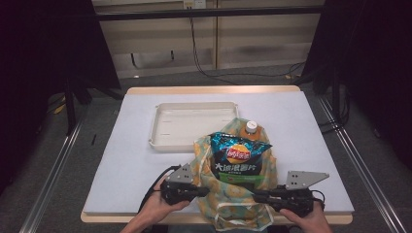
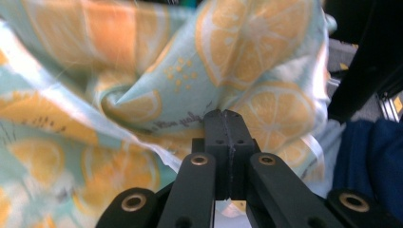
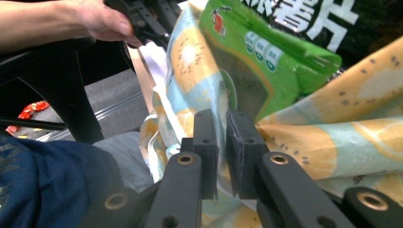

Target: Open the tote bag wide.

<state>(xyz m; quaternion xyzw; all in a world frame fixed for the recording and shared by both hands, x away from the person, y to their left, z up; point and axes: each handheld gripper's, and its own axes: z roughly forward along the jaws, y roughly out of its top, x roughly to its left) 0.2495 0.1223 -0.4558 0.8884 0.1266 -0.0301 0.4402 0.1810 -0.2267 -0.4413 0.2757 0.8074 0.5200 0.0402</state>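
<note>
A fabric bag printed with lemon slices (image 1: 234,195) stands at the table's front middle. Out of it stick a chips bag (image 1: 238,158), dark with a green base, and an orange bottle with a white cap (image 1: 251,128). My left gripper (image 1: 200,192) pinches the bag's left rim, and in the left gripper view its jaws (image 2: 223,116) are pressed together against the lemon cloth (image 2: 142,71). At the bag's right rim my right gripper (image 1: 256,195) holds on; the right gripper view shows cloth (image 3: 332,137) running between its nearly closed jaws (image 3: 222,118), with the chips bag (image 3: 266,52) just behind.
A white rectangular tray (image 1: 154,127) lies empty behind the bag, left of centre. The table's white cover (image 1: 301,126) stretches to the right and back. The bag overhangs the front edge by the person's hands. Cables run across the floor beyond the table.
</note>
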